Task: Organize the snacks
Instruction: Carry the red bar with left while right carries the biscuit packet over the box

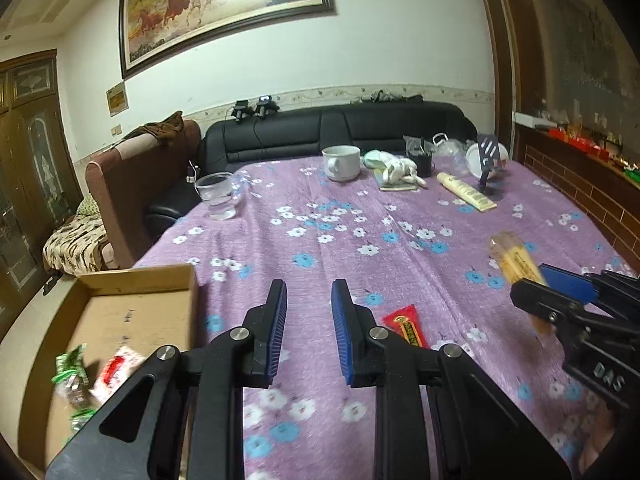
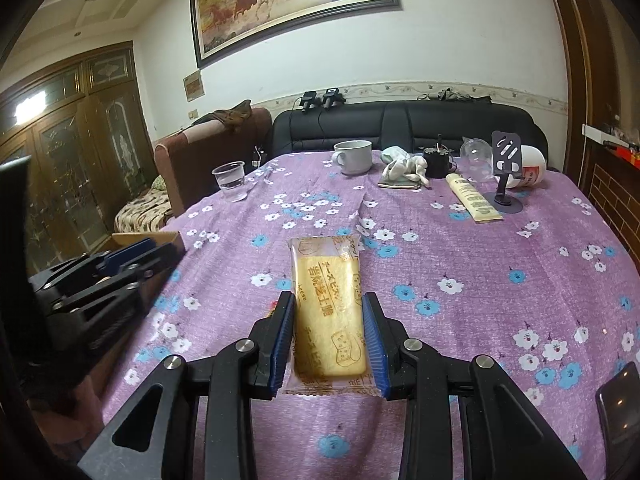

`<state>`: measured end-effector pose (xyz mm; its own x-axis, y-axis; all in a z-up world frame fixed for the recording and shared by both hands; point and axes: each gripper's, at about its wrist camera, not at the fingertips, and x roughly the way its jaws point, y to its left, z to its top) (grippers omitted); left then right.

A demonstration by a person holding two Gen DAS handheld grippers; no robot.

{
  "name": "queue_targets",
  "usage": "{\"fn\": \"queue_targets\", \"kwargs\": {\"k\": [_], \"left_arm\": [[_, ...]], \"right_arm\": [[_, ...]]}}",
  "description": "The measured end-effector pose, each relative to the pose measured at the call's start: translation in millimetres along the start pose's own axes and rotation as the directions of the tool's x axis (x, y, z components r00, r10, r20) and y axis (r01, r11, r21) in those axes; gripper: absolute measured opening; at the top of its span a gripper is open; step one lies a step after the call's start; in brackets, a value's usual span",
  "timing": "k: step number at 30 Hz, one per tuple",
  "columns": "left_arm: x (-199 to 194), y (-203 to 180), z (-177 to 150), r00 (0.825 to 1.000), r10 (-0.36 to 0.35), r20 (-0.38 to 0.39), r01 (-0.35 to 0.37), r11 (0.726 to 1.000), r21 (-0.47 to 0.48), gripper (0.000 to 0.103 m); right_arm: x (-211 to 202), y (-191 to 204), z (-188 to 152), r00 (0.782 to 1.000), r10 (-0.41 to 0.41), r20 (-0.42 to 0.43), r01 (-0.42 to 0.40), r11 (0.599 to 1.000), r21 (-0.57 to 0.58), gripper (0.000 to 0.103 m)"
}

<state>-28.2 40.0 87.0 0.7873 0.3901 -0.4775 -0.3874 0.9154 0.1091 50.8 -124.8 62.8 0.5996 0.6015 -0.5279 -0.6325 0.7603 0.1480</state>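
While motion blurs the box (image 1: 132, 312), its snacks (image 1: 72, 372) stay unreadable.

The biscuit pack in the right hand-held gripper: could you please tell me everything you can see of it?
The biscuit pack is a long, clear plastic wrapper with brown printed characters and dice drawings, holding a pale yellow, toasted-looking slab. It points away from the camera, lengthwise between the blue pads of the right hand-held gripper, which press on both its long edges. It is held above the purple floral cloth; its sealed near end sticks out behind the pads.
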Motion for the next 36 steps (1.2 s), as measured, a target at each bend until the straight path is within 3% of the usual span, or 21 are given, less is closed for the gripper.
{"fn": "queue_targets", "kwargs": {"k": [3,6,8,9,13,16,18,20,24,25,27,33,36], "left_arm": [[-8,16,3,1.0,-0.002,-0.001,0.002,1.0,-0.026,0.021],[5,21,7,0.99,-0.105,-0.093,0.1,0.994,-0.048,0.021],[20,14,6,0.965,-0.193,-0.179,0.186,0.981,-0.055,0.021],[32,6,5,0.941,-0.252,-0.228,0.243,0.968,-0.065,0.021],[70,-23,-4,0.88,-0.311,-0.359,0.295,0.95,-0.098,0.021],[83,-45,-6,0.866,-0.307,-0.394,0.297,0.951,-0.088,0.021],[89,-59,-7,0.868,-0.278,-0.412,0.281,0.958,-0.055,0.024],[99,-70,-8,0.873,-0.228,-0.432,0.24,0.97,-0.027,0.036],[112,-78,-14,0.876,-0.197,-0.441,0.214,0.977,-0.011,0.038],[115,-79,-15,0.874,-0.196,-0.444,0.214,0.977,-0.01,0.033],[112,-79,-17,0.889,-0.18,-0.421,0.203,0.979,0.011,0.017],[94,-58,-21,0.896,-0.21,-0.391,0.208,0.977,-0.048,0.016],[67,-35,-18,0.923,-0.209,-0.323,0.196,0.978,-0.072,0.016]], "right_arm": [[-4,4,3,1.0,-0.005,0.011,0.005,1.0,-0.002,0.035],[-4,3,5,1.0,-0.007,0.015,0.007,1.0,0.019,0.035],[-2,-2,4,1.0,-0.01,0.009,0.01,0.999,0.047,0.035],[0,-6,3,1.0,-0.013,0.005,0.012,0.998,0.061,0.035],[4,-23,1,1.0,-0.009,-0.011,0.01,0.994,0.11,0.035],[1,-31,1,1.0,-0.006,0.002,0.005,0.992,0.127,0.035],[0,-34,1,1.0,0.005,0.002,-0.005,0.99,0.14,0.035],[-2,-36,2,1.0,0.016,0.005,-0.017,0.989,0.145,0.035],[-9,-35,4,0.999,0.036,0.028,-0.04,0.988,0.152,0.034],[-10,-34,4,0.999,0.04,0.032,-0.044,0.988,0.151,0.034],[-13,-33,5,0.998,0.044,0.038,-0.049,0.988,0.147,0.034],[-13,-29,4,0.997,0.058,0.042,-0.063,0.988,0.138,0.034],[-13,-22,3,0.997,0.067,0.036,-0.07,0.991,0.117,0.034]]}}
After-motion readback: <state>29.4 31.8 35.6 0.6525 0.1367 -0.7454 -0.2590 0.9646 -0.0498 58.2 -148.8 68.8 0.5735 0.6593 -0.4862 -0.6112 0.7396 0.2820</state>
